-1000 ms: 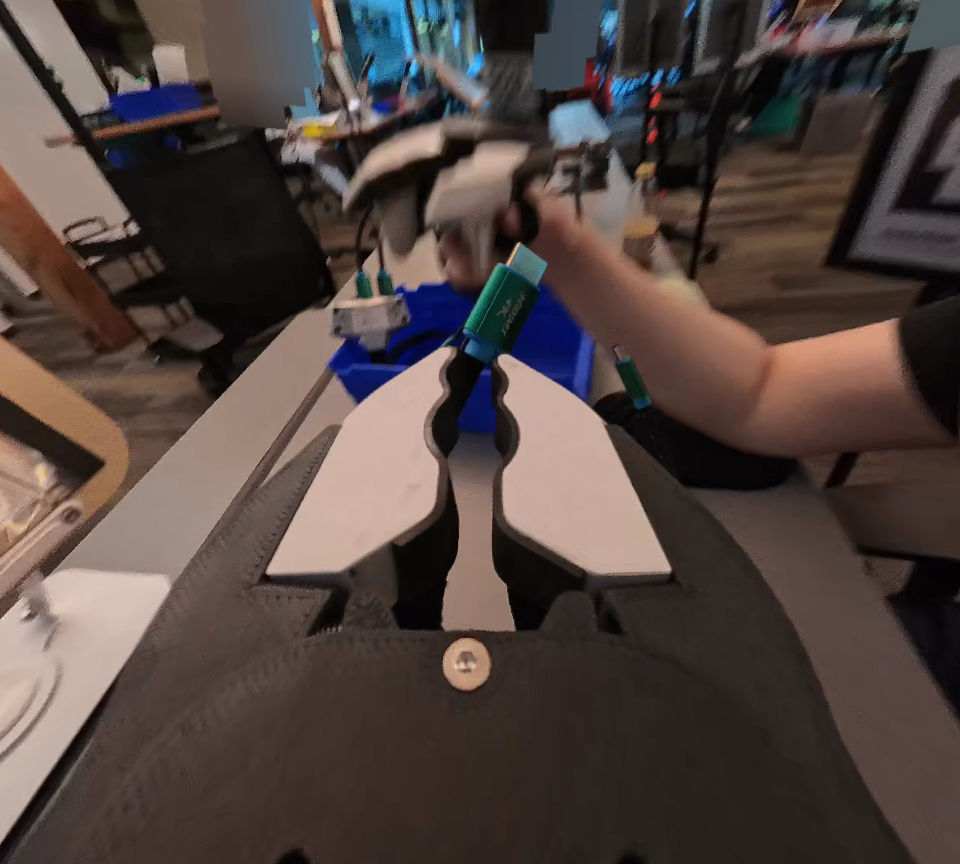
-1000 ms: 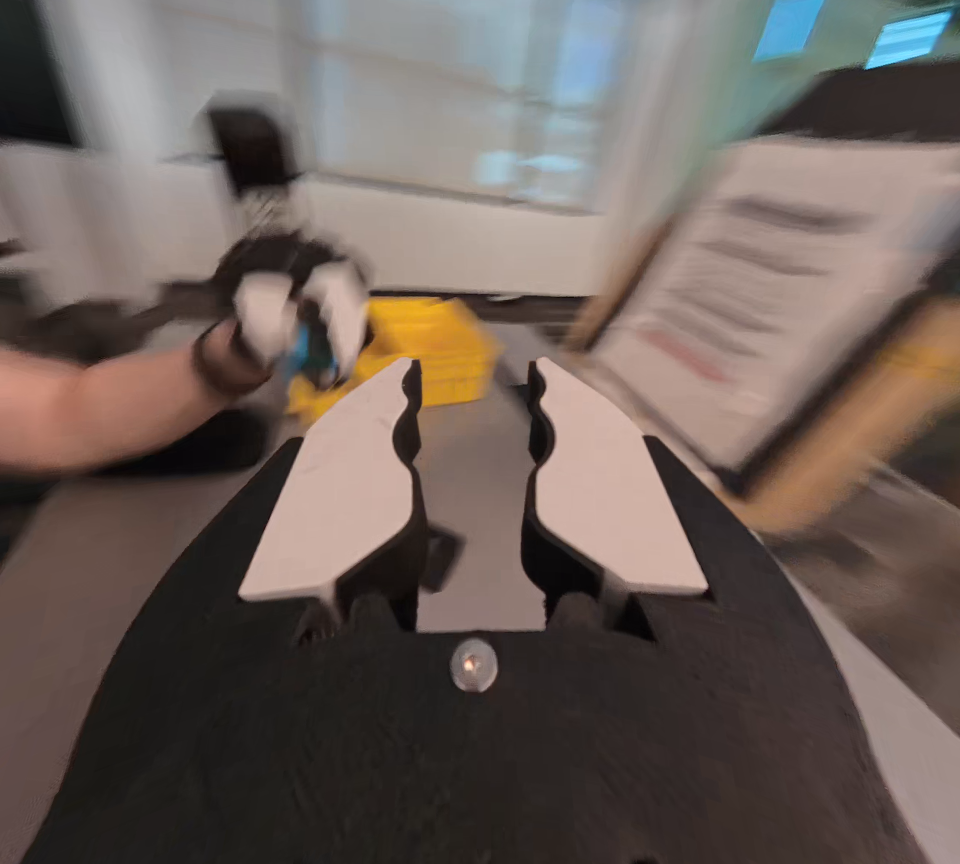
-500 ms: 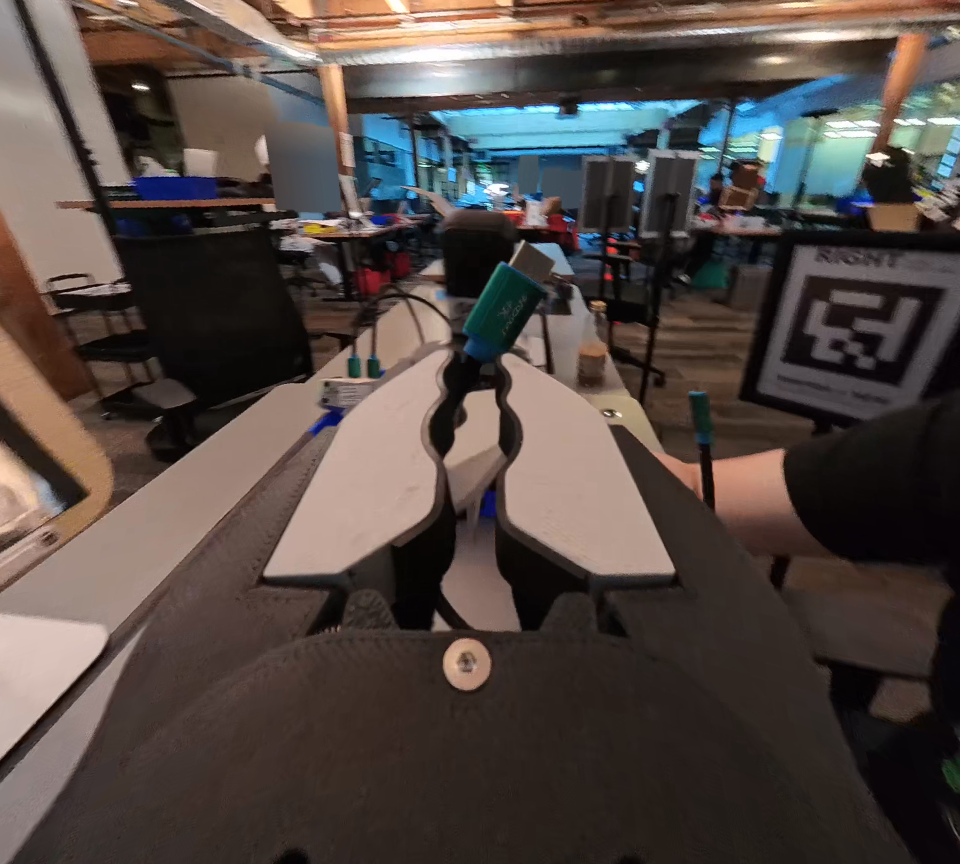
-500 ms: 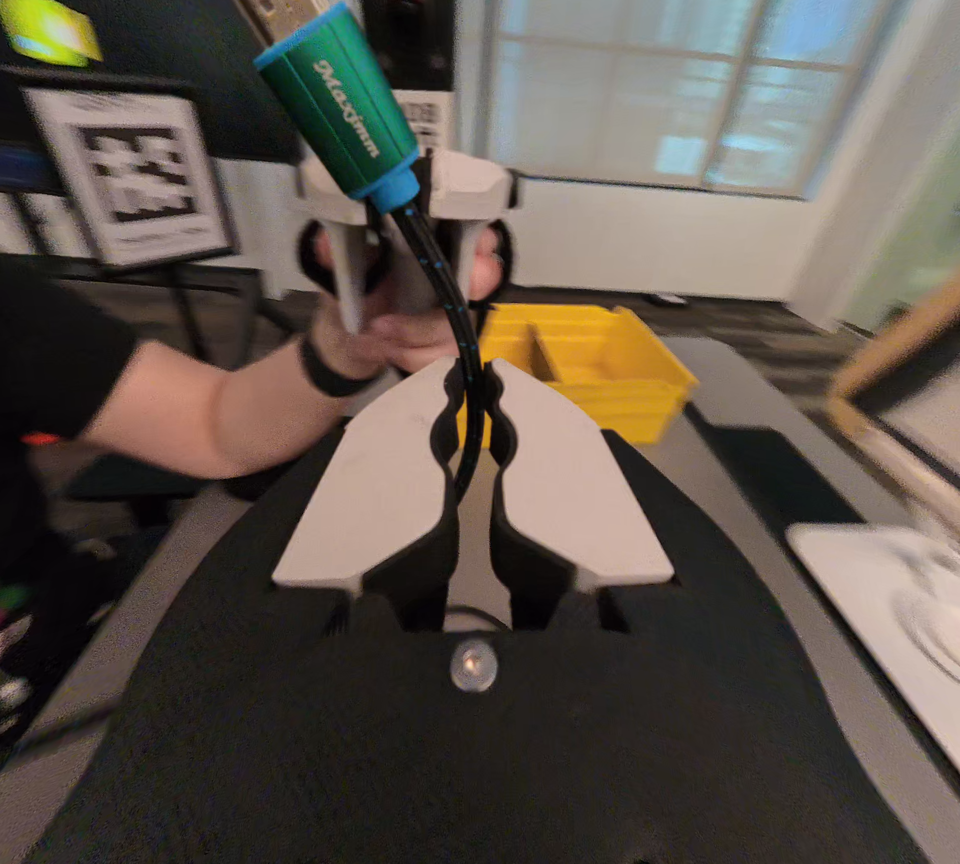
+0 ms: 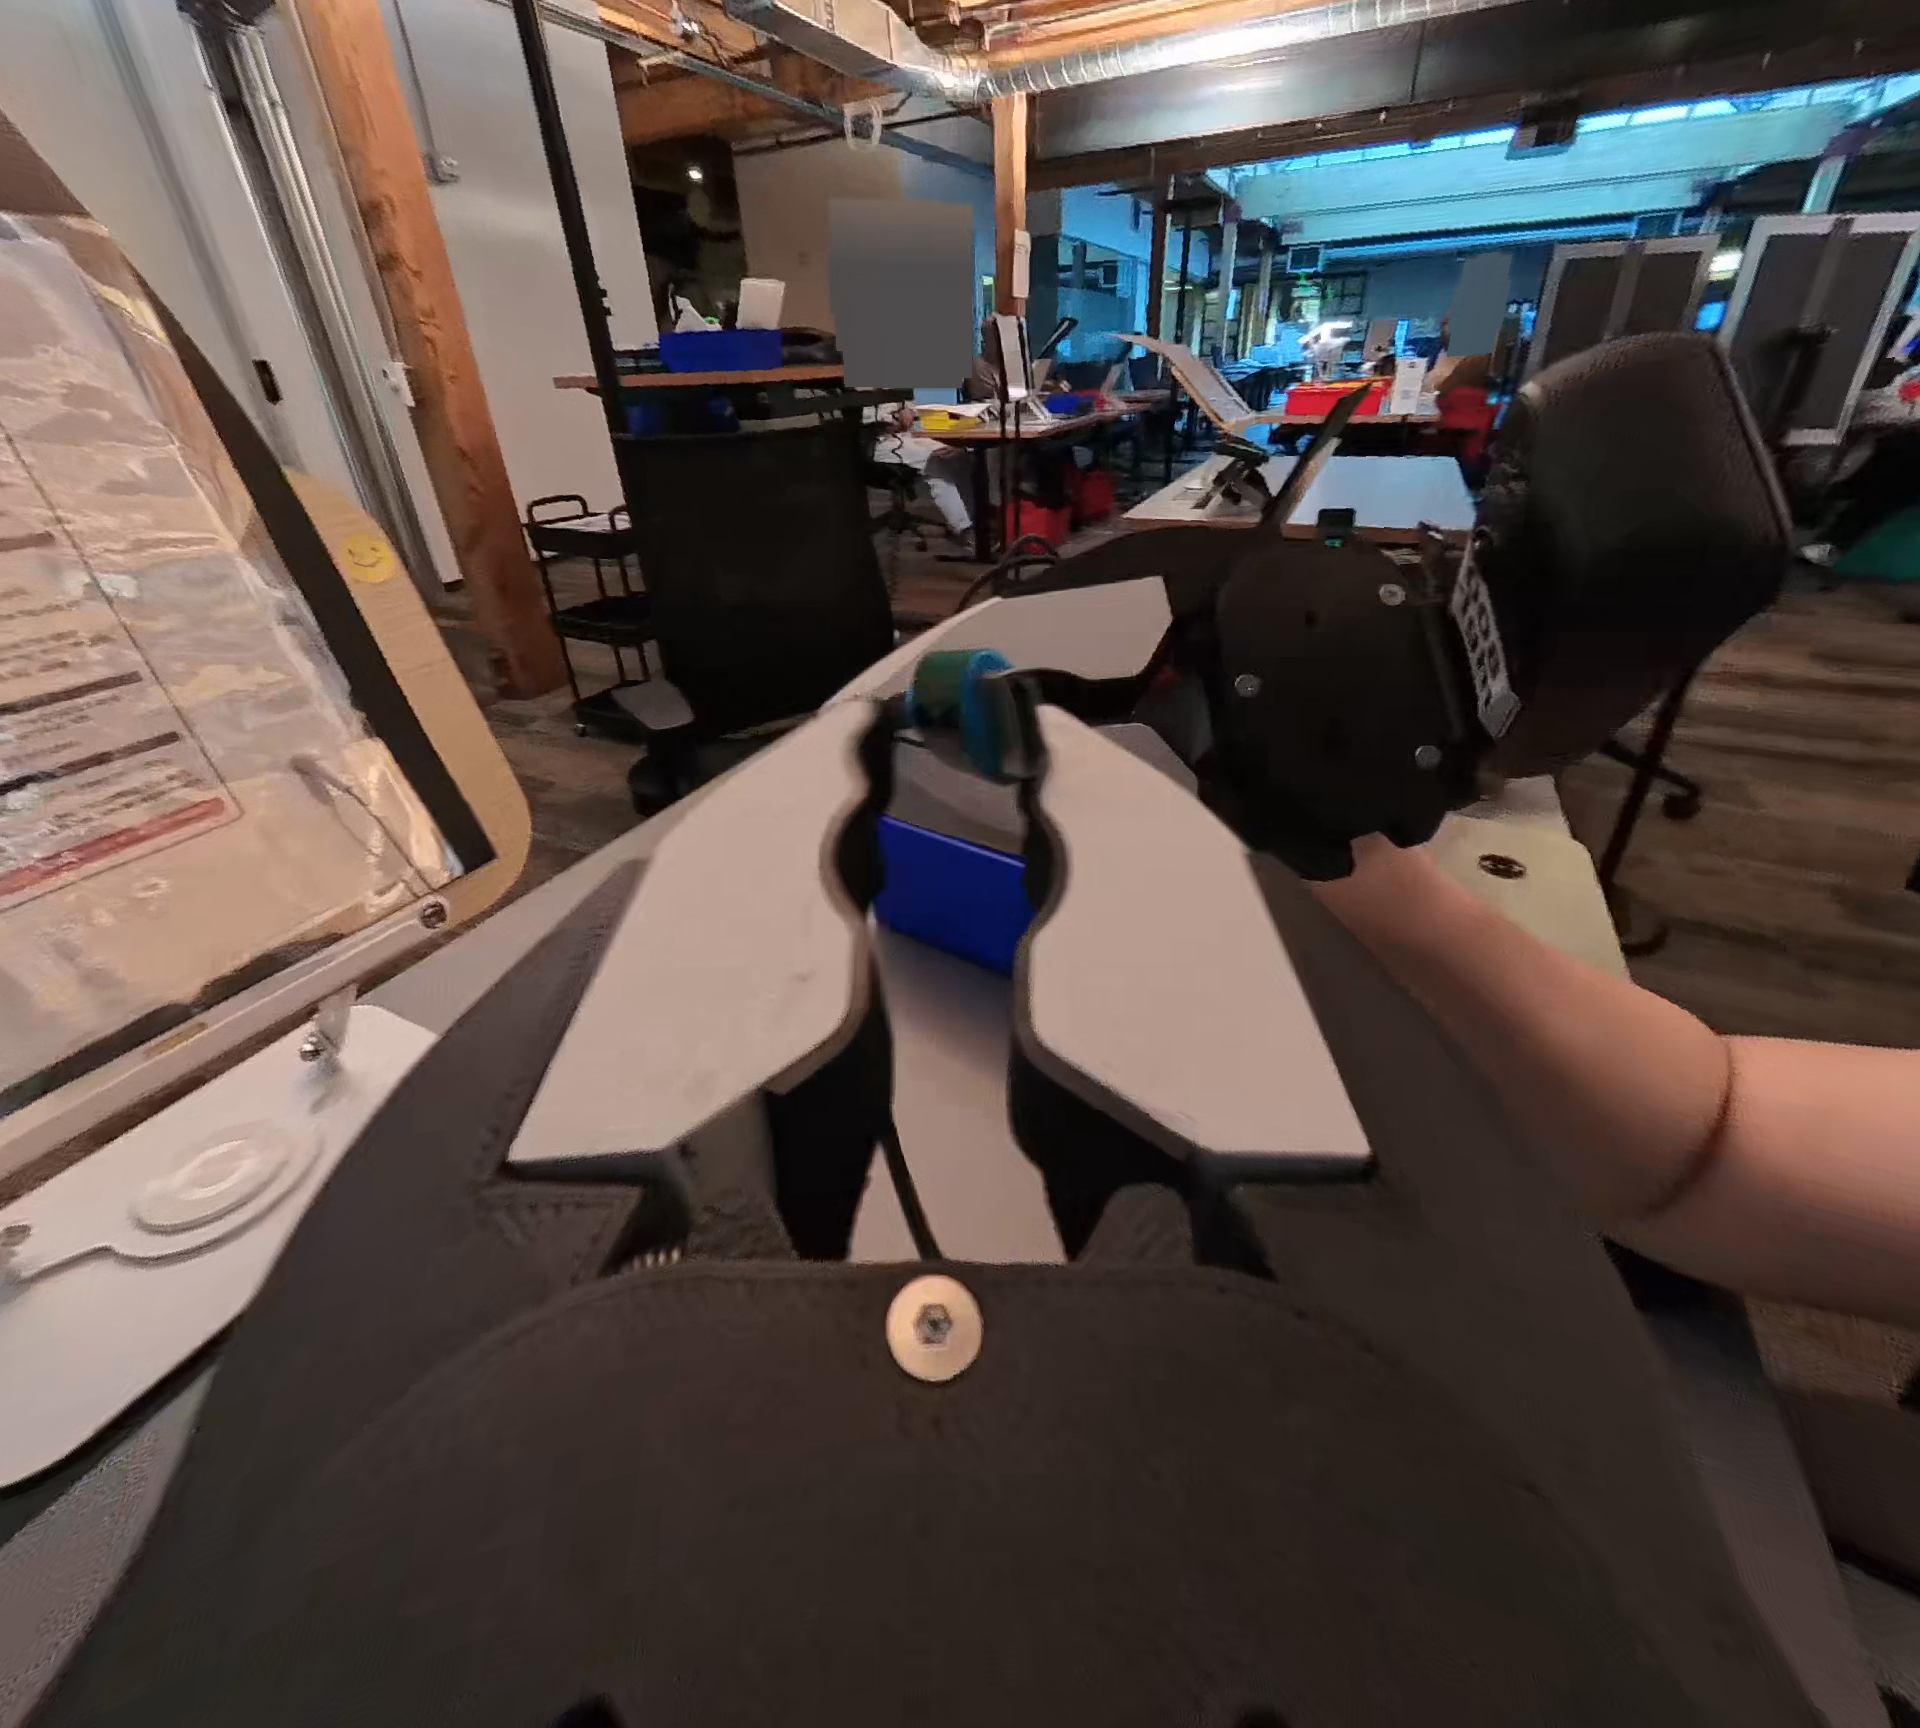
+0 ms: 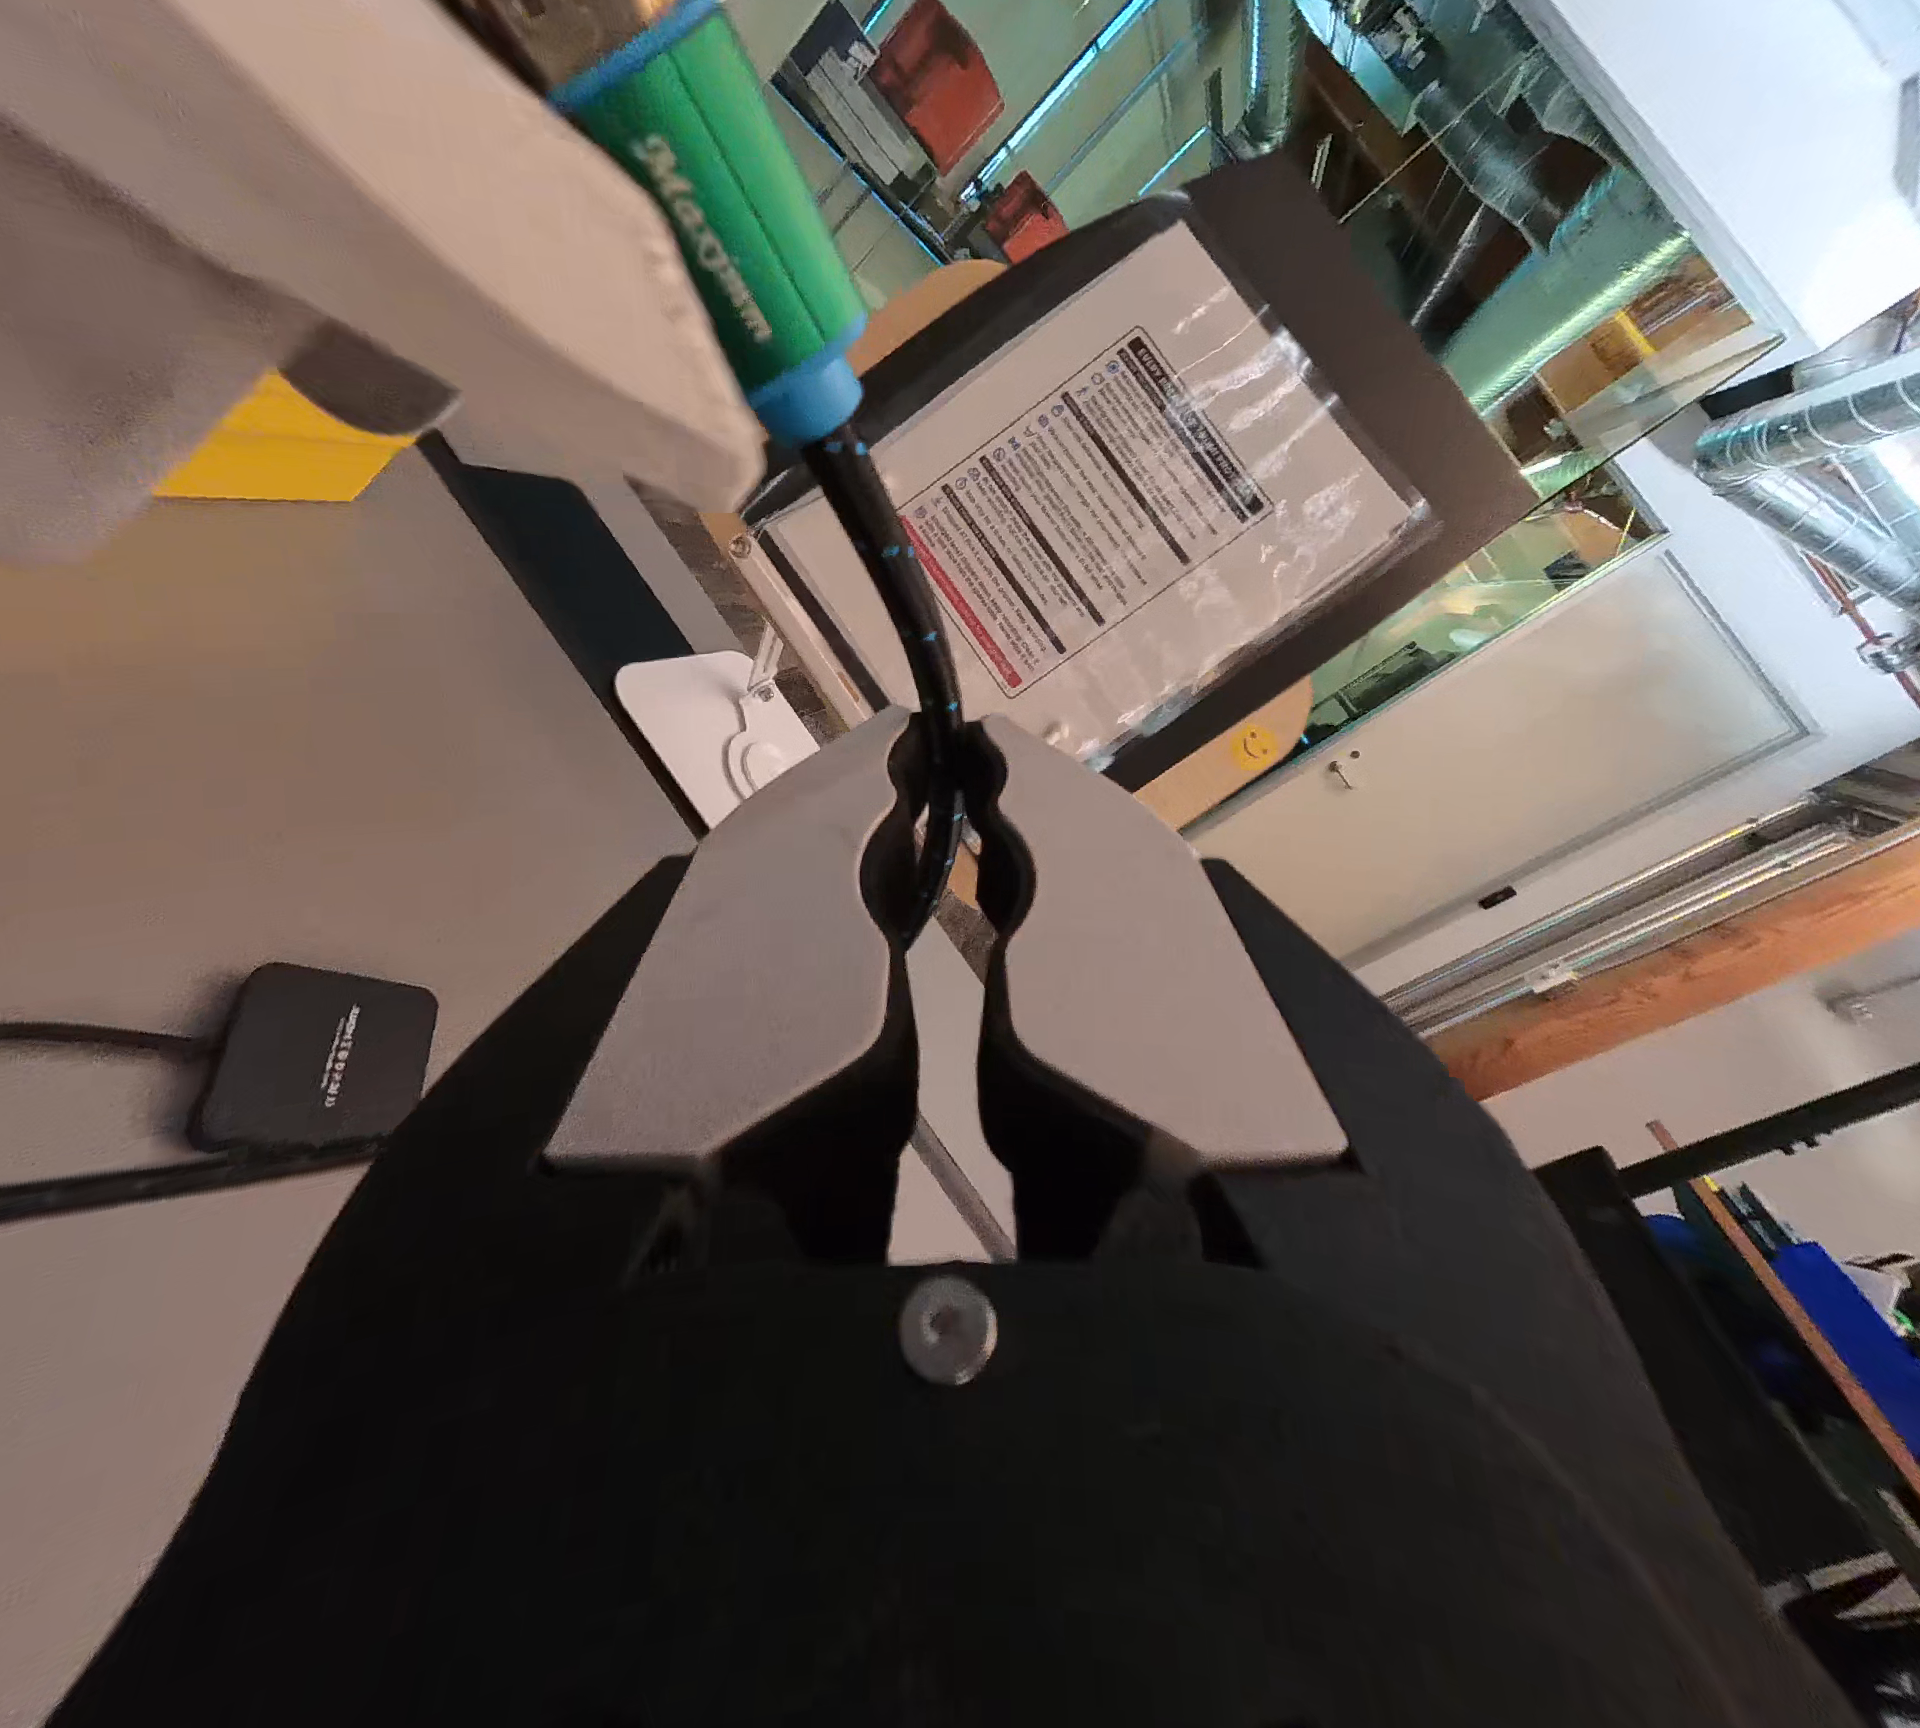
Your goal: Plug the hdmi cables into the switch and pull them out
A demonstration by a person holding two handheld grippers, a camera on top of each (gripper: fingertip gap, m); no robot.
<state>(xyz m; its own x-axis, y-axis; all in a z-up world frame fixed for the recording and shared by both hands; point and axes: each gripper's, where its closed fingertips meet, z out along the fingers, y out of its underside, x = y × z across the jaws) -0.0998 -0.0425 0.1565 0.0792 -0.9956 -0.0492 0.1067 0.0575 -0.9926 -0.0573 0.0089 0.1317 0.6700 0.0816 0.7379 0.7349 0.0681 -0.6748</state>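
Note:
My right gripper (image 6: 940, 743) is shut on a black braided HDMI cable (image 6: 904, 577) just below its green plug (image 6: 717, 224). The plug has a blue collar and a bare metal tip and stands beyond the fingertips. My left gripper (image 5: 951, 733) is open. The same plug (image 5: 961, 707) sits end-on between its fingertips, near the right one. One pale left finger (image 6: 364, 203) lies beside the plug. The right gripper (image 5: 1039, 702) reaches in from the right in the left wrist view. A small flat black box (image 6: 312, 1055) with cables lies on the table.
A blue bin (image 5: 945, 889) sits on the grey table (image 6: 312, 743) beyond my left fingers, and a yellow bin (image 6: 270, 442) is farther off. A framed sheet on a stand (image 5: 156, 691) with a white base plate (image 5: 208, 1190) stands at the left. A person's forearm (image 5: 1558, 1107) crosses the right. One gripper's finger ends stand about 7 centimeters off the other's.
My left gripper has opened off the cable it held. My right gripper stays shut on the cable and has rolled and swung the plug toward the left fingertips.

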